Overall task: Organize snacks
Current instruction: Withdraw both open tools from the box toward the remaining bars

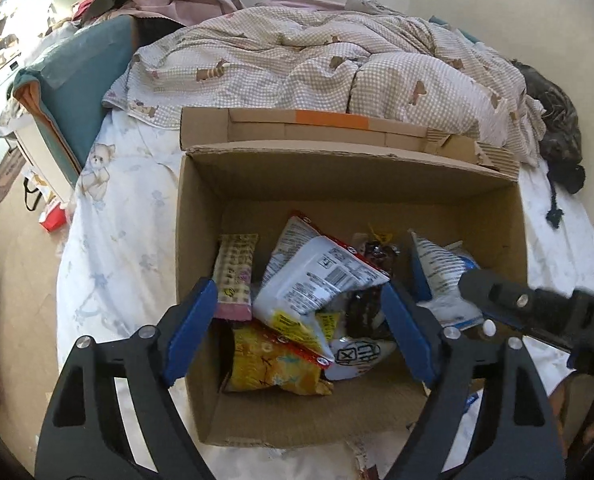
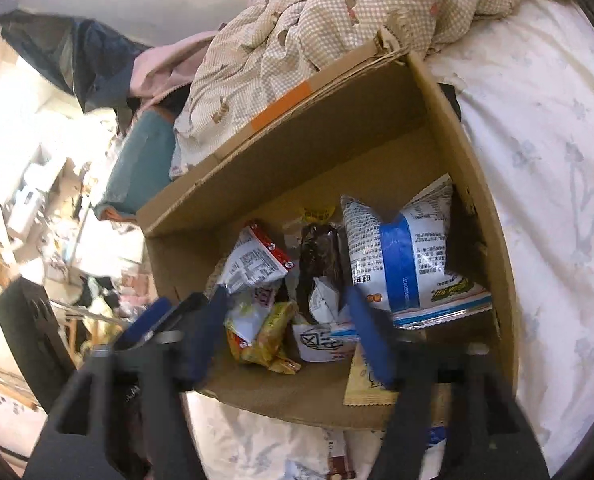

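An open cardboard box [image 1: 201, 216] stands on the bed and holds several snack packs. Inside are a white-and-red pack [image 1: 317, 276], a yellow pack [image 1: 273, 364], a pink wafer bar [image 1: 235, 272], a dark pack [image 1: 377, 256] and a blue-and-white bag [image 1: 441, 268]. My left gripper [image 1: 297, 332] is open and empty above the box's near side. My right gripper [image 2: 293, 340] is open and empty over the box, and its finger shows in the left wrist view [image 1: 537, 304]. The blue-and-white bag [image 2: 401, 248] lies against the box's right wall [image 2: 473, 184].
A checked quilt [image 1: 317, 52] is heaped behind the box. The white bedsheet [image 1: 113, 216] lies around it. A teal cushion [image 1: 73, 92] leans at the bed's left. A small yellow pack [image 2: 365, 384] lies at the box's near edge. A cluttered floor lies to the left.
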The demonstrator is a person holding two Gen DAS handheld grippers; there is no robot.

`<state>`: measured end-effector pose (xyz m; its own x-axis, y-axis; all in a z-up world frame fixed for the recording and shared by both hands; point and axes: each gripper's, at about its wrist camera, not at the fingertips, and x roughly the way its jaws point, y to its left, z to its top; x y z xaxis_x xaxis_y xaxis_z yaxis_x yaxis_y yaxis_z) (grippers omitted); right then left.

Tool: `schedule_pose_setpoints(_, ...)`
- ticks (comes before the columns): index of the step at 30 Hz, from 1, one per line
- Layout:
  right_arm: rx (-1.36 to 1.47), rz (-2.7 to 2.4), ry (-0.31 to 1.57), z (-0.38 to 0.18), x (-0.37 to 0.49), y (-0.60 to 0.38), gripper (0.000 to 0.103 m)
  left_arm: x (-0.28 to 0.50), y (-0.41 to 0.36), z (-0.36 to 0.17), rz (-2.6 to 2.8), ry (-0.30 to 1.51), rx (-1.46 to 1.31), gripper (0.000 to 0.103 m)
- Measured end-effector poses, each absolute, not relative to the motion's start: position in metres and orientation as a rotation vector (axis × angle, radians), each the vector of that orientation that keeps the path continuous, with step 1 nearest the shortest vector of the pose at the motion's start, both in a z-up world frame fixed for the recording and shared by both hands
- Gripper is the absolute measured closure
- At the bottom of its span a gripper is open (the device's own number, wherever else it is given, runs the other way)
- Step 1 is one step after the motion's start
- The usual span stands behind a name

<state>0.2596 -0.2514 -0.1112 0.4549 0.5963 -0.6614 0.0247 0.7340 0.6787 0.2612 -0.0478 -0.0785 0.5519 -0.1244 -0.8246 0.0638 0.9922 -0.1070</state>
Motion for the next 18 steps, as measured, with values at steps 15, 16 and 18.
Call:
schedule_pose_setpoints(15,0.670,0.389,1.016,-0.088,0.236,-0.258,0.034,0.228,-0.035,-0.052,-0.107,0.930,-0.114,0.021)
schedule_pose_setpoints(16,0.670,0.388,1.016,-0.086,0.233,-0.258,0.034,0.224,-0.034,-0.048,-0.105,0.920,-0.110,0.021)
schedule_pose_setpoints(18,0.668,0.387,1.014,-0.082,0.223,-0.259,0.034,0.217,-0.032,-0.041,-0.095,0.900,-0.101,0.021)
